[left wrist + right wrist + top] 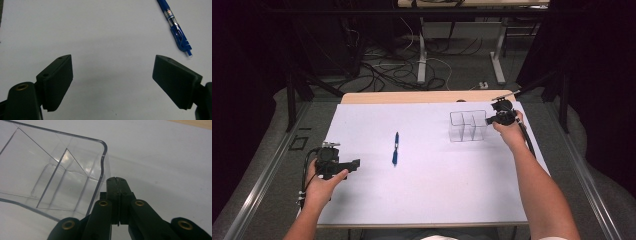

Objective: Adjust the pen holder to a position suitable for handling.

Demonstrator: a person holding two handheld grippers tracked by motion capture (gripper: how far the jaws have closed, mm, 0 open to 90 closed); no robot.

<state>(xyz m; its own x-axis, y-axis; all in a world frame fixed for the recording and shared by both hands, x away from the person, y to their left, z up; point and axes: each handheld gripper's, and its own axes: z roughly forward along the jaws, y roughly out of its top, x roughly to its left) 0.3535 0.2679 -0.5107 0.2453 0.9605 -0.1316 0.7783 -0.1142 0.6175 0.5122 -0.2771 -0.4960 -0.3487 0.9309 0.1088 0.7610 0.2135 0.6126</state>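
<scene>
On the white sheet, mid-table, the blue pen (pixel 396 149) lay loose. My left gripper (pixel 354 164) had its jaws spread; I'd straddle the barrel squarely. Right gripper (pixel 116 202) was pressed together beside the clear organizer (pixel 467 125).

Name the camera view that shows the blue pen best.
The left gripper view: the blue pen lies close, its clear barrel, grip and tip sharp, just beyond the open left gripper. The high view shows the pen small, whole, mid-table. The right gripper view looks at the clear organizer instead.
</scene>
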